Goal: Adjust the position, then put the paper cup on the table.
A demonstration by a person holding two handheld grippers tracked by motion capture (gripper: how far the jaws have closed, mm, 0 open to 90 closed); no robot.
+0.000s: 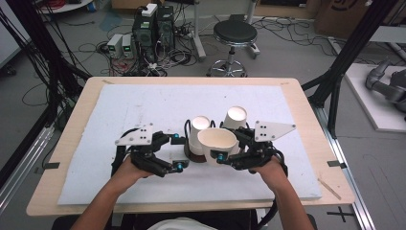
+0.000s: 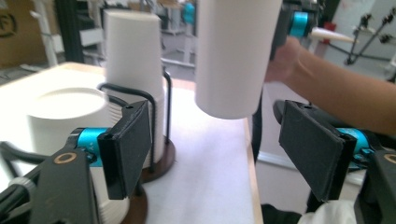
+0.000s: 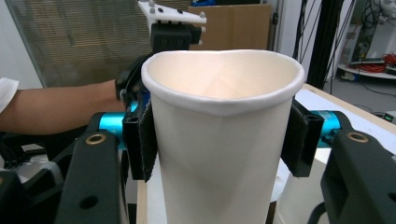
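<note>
My right gripper (image 1: 226,144) is shut on an upright white paper cup (image 1: 216,139), mouth up, its rim squeezed slightly oval (image 3: 219,93) between the black pads (image 3: 140,140). That cup hangs a little above the board, seen from the left gripper view as a white cylinder (image 2: 233,56). My left gripper (image 1: 183,152) is just left of it, jaws open (image 2: 215,149) with nothing between them. Two stacks of upturned white cups stand in black wire holders behind: one near (image 1: 198,127) (image 2: 65,112), one farther right (image 1: 235,116) (image 2: 133,70).
A white foam board (image 1: 143,110) covers the wooden table (image 1: 72,129). Round dark bases (image 2: 161,163) carry the cup holders. Beyond the table are a stool (image 1: 234,33), computer boxes (image 1: 153,26) and cables on the floor.
</note>
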